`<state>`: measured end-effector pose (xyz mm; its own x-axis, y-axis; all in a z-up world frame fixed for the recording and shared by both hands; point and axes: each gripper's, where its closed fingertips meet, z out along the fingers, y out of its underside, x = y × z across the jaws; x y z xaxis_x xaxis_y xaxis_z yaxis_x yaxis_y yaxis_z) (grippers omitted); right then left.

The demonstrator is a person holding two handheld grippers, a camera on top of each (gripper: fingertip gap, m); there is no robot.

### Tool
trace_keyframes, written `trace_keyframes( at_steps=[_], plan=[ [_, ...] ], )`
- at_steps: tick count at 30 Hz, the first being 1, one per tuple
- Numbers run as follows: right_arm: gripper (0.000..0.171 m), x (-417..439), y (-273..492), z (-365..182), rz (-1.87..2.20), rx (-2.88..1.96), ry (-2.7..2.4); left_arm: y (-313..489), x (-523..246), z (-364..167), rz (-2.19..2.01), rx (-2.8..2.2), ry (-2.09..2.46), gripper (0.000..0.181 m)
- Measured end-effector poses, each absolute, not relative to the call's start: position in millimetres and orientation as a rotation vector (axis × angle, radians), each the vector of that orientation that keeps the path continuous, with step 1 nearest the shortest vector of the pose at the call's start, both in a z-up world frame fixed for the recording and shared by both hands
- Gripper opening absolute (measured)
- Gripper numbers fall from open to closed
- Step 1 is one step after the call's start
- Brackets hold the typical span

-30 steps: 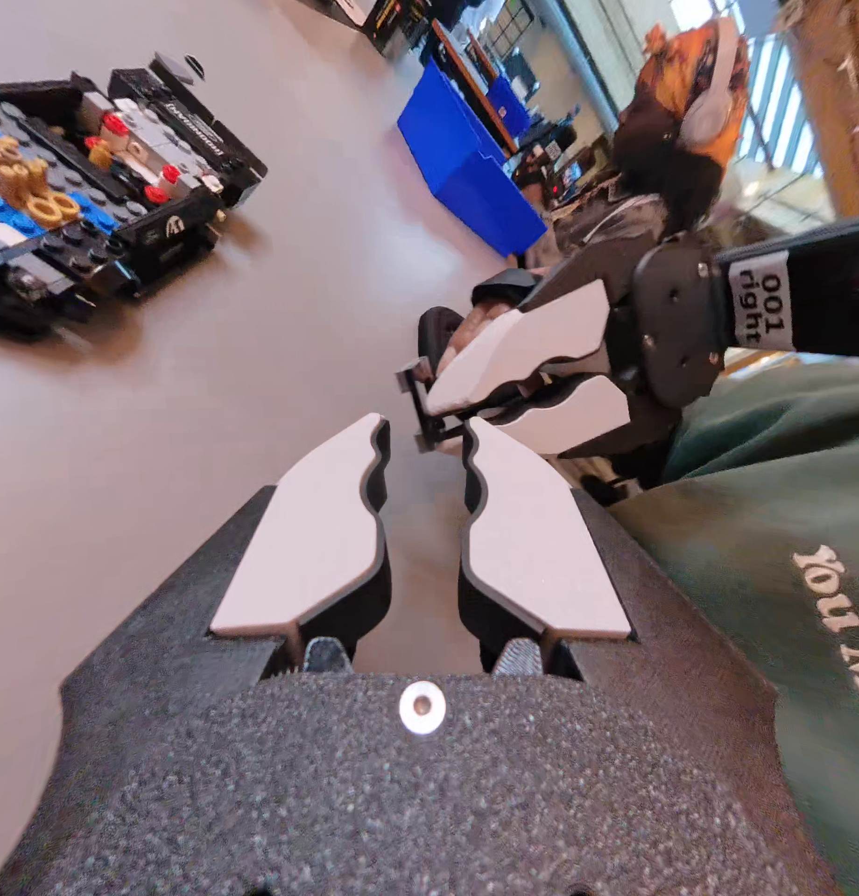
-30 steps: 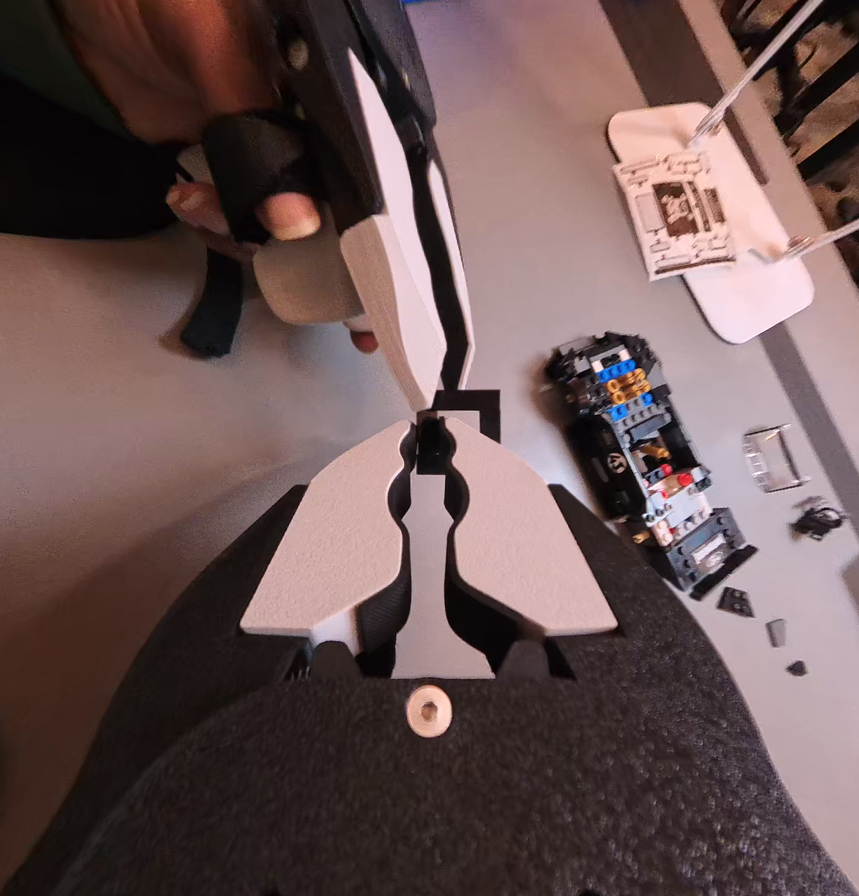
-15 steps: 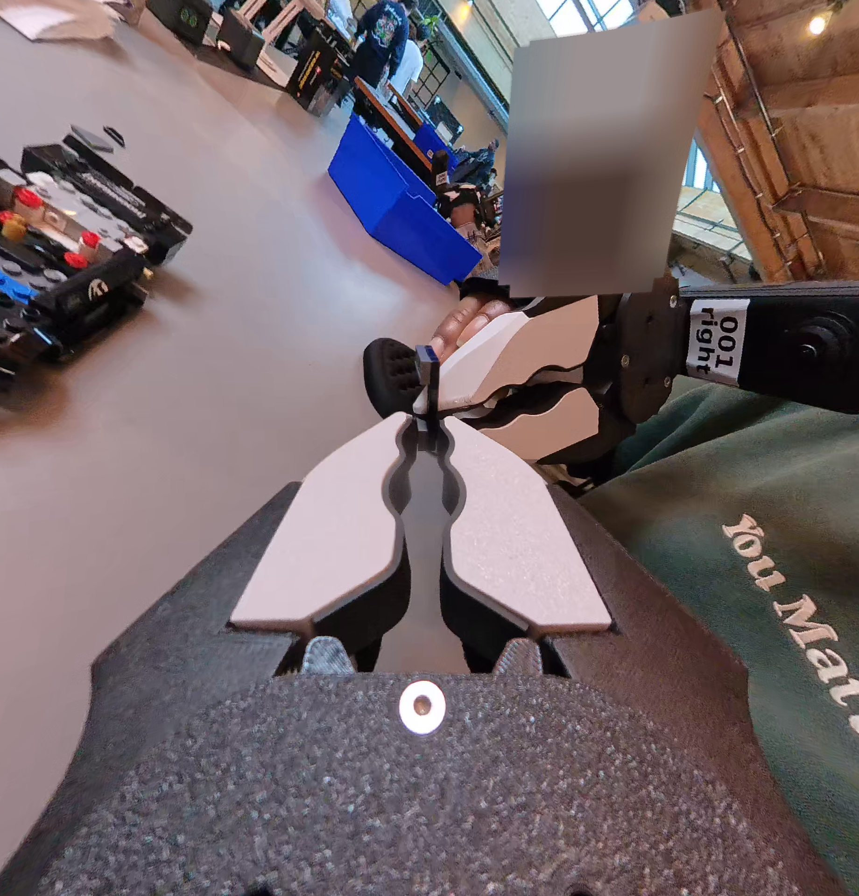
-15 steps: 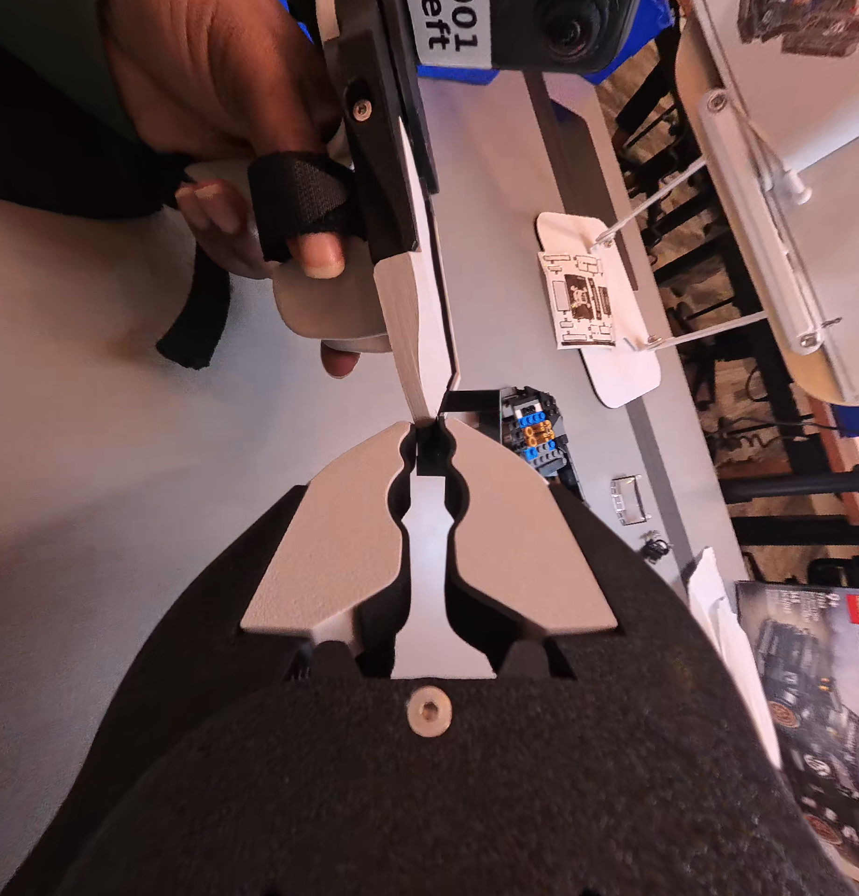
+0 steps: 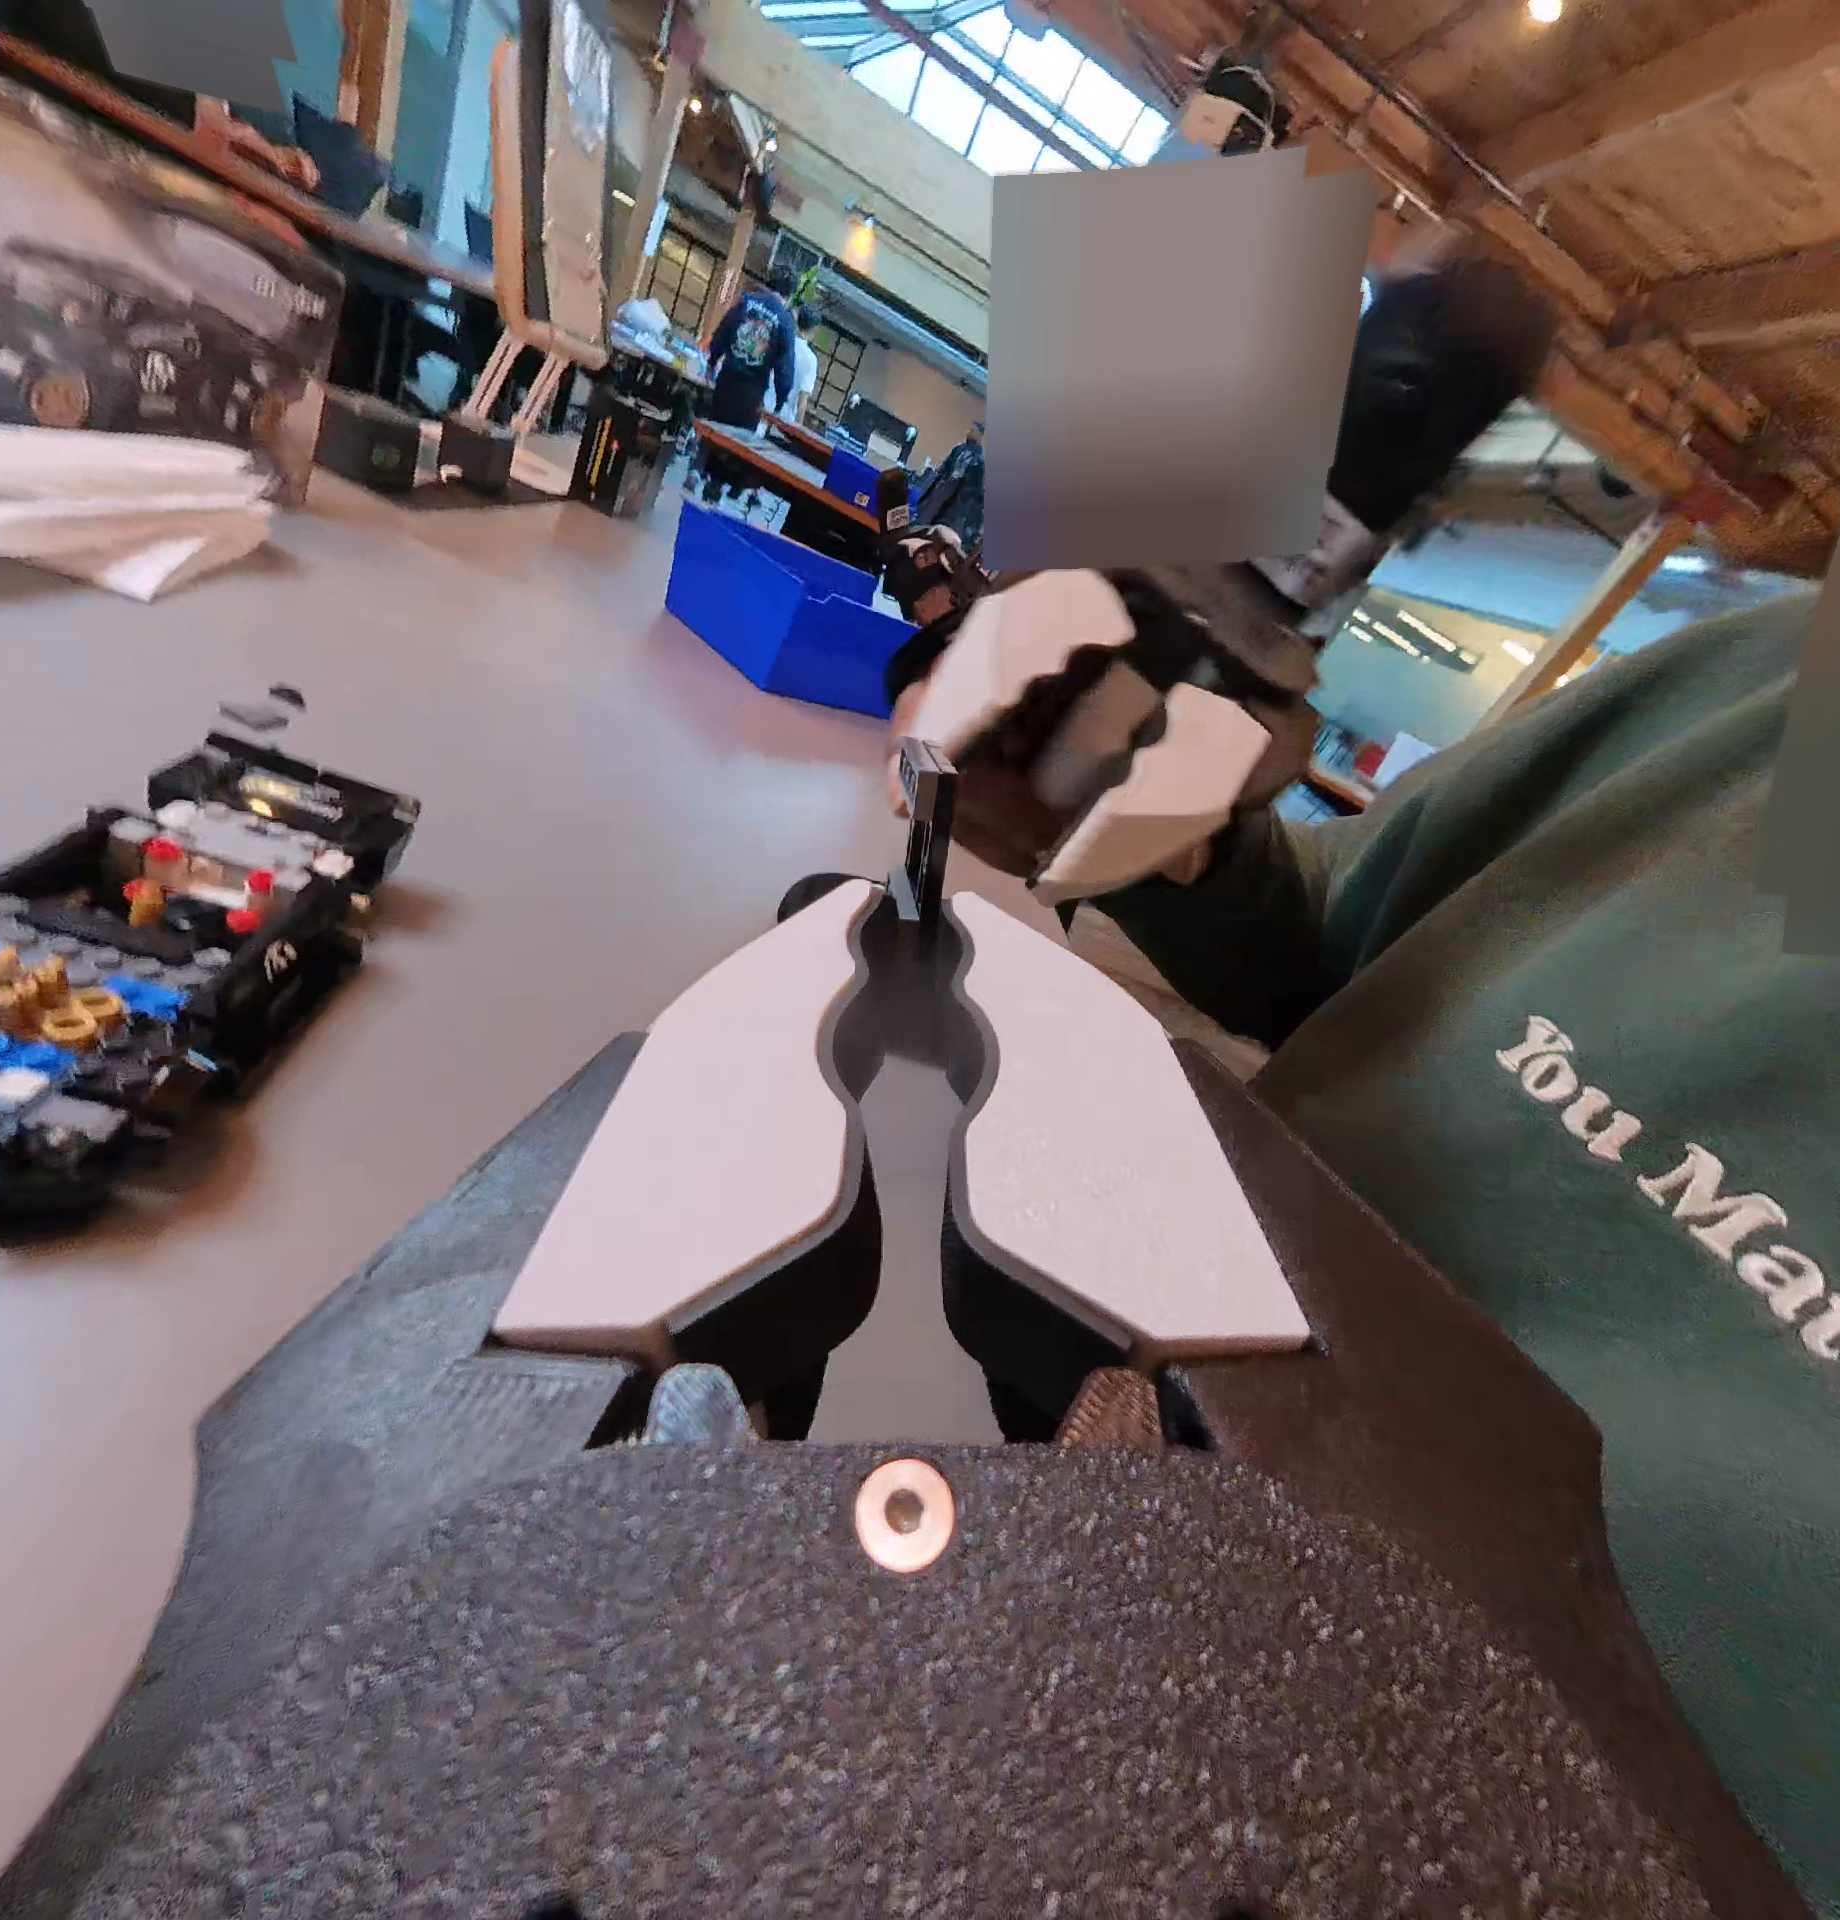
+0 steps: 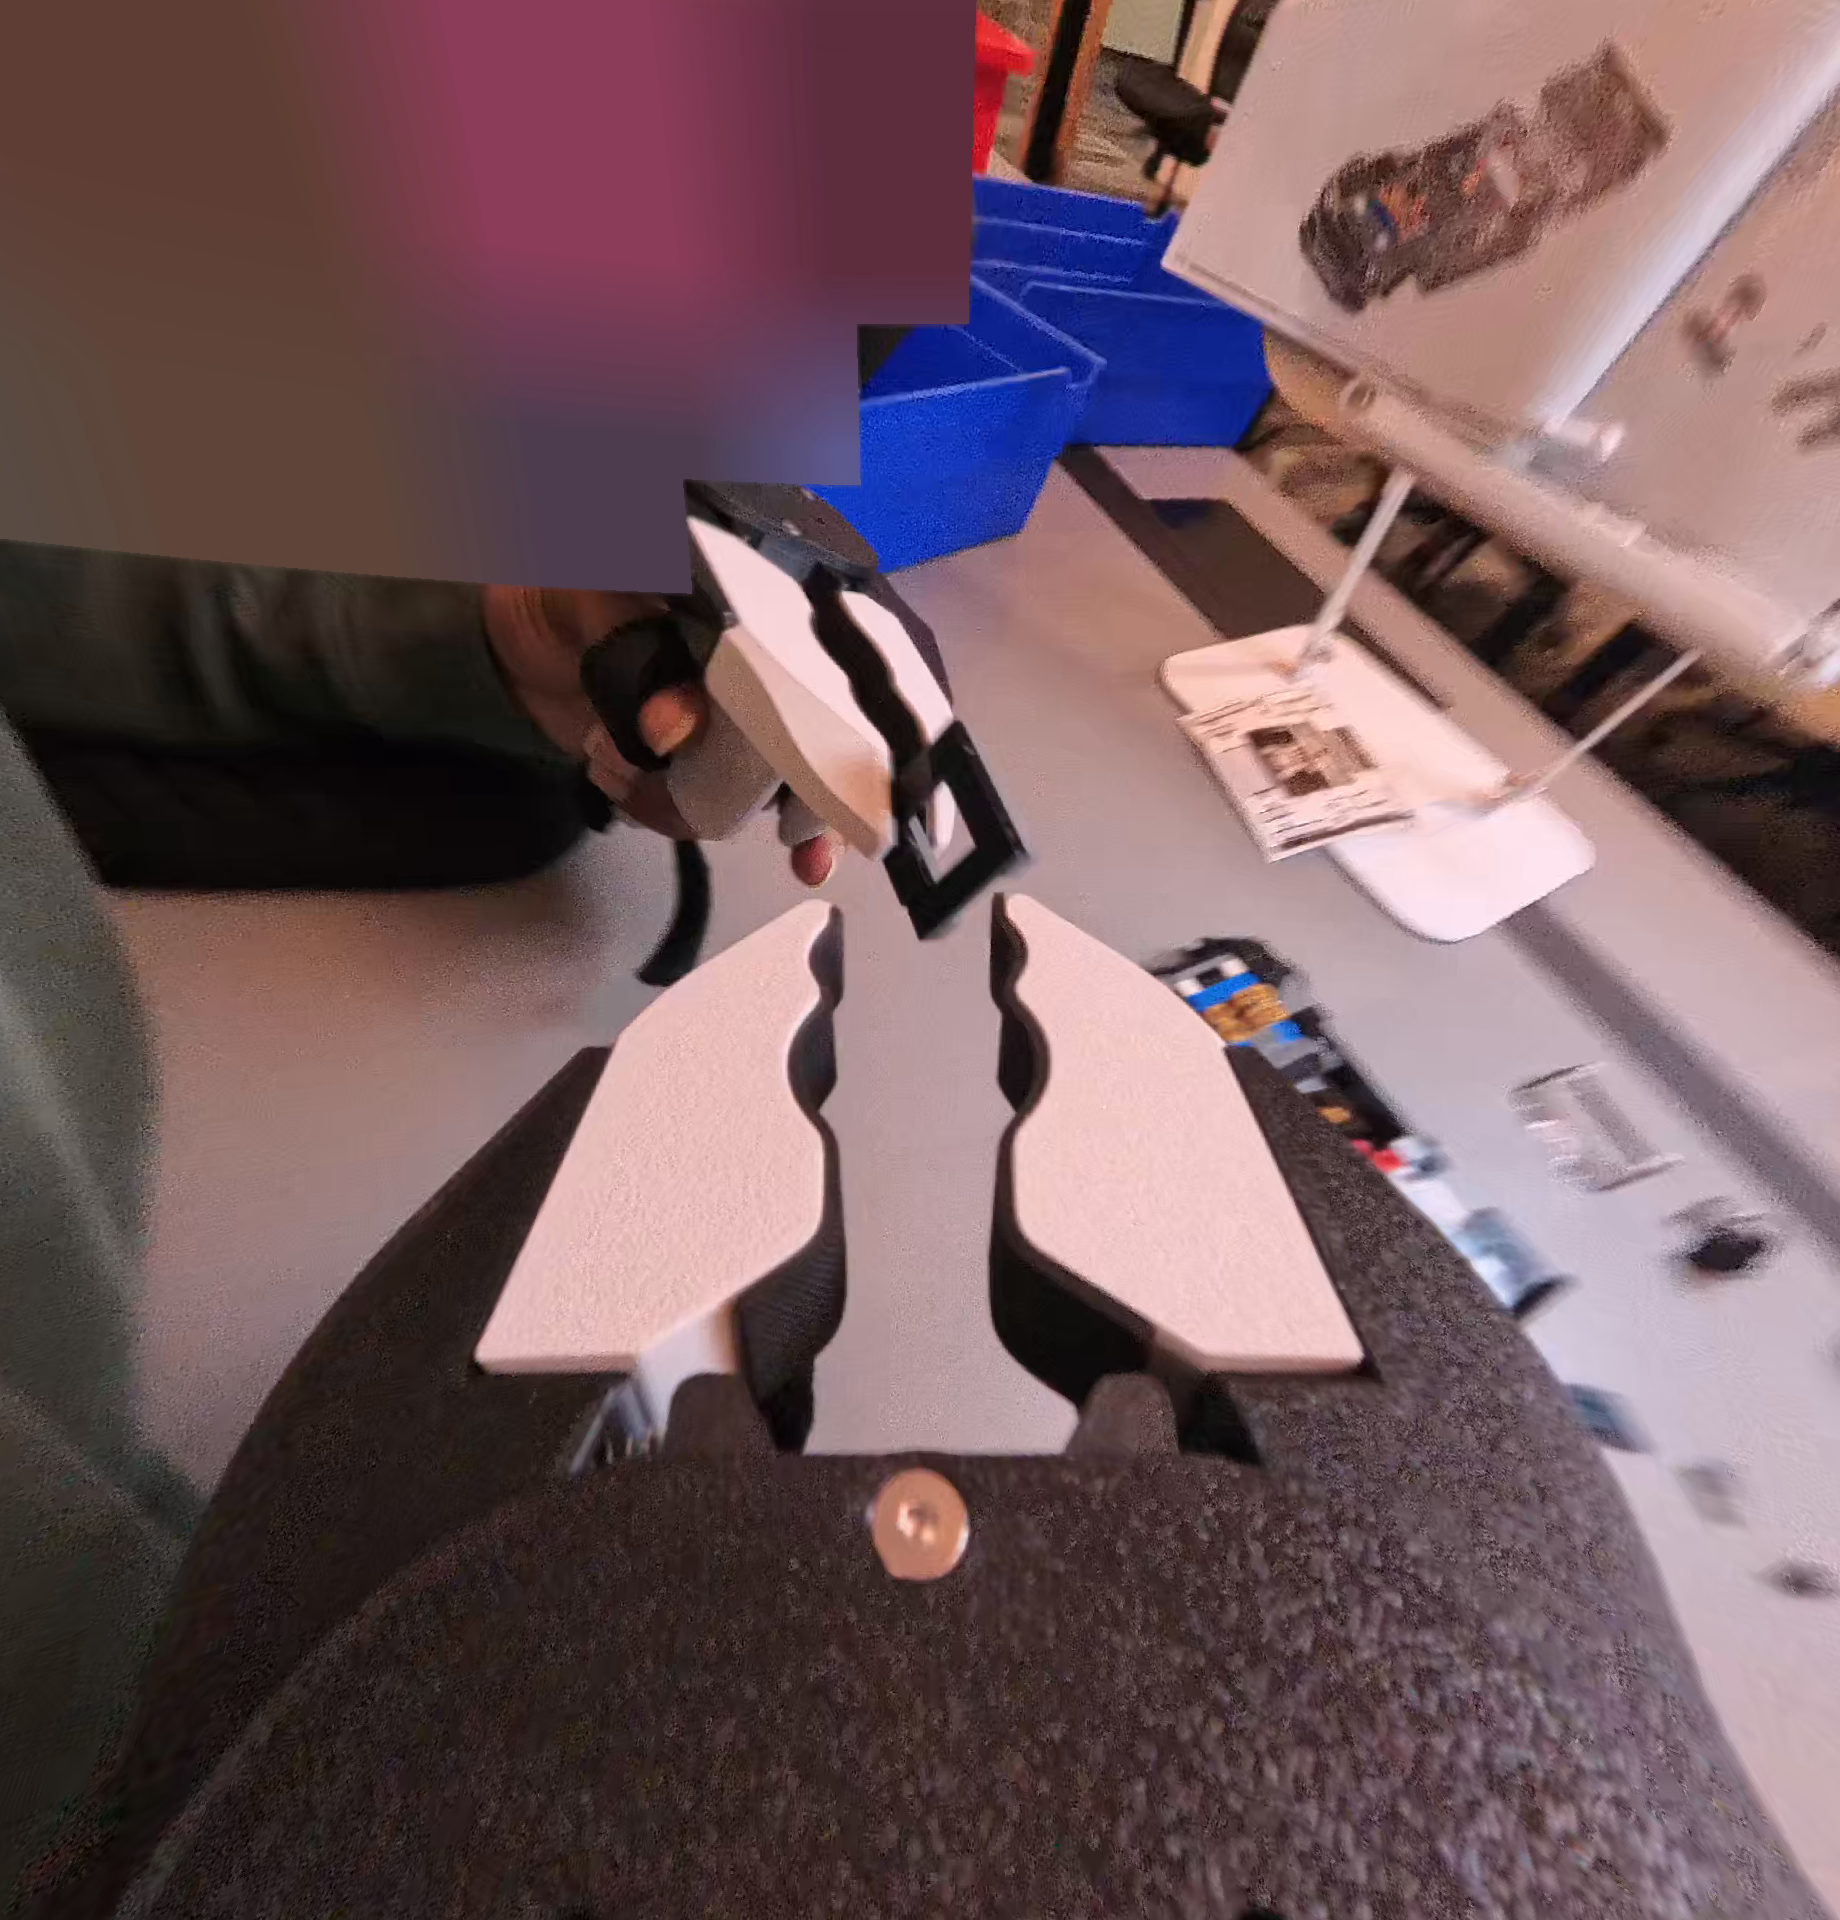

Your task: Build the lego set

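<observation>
Evidently light, stiff and thin, the black frame piece (image 6: 947, 831) sat pinched at its edge by the left tool (image 5: 911, 914); the right tool (image 6: 916, 920) was spread just beneath it.

frame piece (image 6: 952, 831): black | bins (image 6: 999, 436): blue | sweatshirt (image 5: 1518, 935): green | table (image 5: 583, 790): grey

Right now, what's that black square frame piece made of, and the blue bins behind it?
The black frame piece looks like hard plastic with a smooth finish: crisp, thin moulded edges. The blue bins seem to be rigid plastic too, evenly coloured and slightly glossy, though blur leaves that open.
</observation>
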<state>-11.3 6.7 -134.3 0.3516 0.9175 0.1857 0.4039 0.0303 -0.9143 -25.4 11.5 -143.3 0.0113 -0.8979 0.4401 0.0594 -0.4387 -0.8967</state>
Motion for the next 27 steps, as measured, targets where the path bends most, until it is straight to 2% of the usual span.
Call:
trace_keyframes(
  at_steps=[4, 8, 27],
  plan=[
    [0.03, -16, 4, -139, 0.957, -1.604, -1.121, -2, -23, -134, -1.494, -1.377, 0.986, 0.008],
    [0.014, -28, -3, -142, 1.084, -1.54, -1.151, -8, -19, -135, -1.452, -1.338, 1.032, 0.009],
    [0.007, -26, -17, -143, 1.108, -1.349, -1.256, -20, -16, -136, -1.408, -1.232, 1.13, 0.008]
  ],
)
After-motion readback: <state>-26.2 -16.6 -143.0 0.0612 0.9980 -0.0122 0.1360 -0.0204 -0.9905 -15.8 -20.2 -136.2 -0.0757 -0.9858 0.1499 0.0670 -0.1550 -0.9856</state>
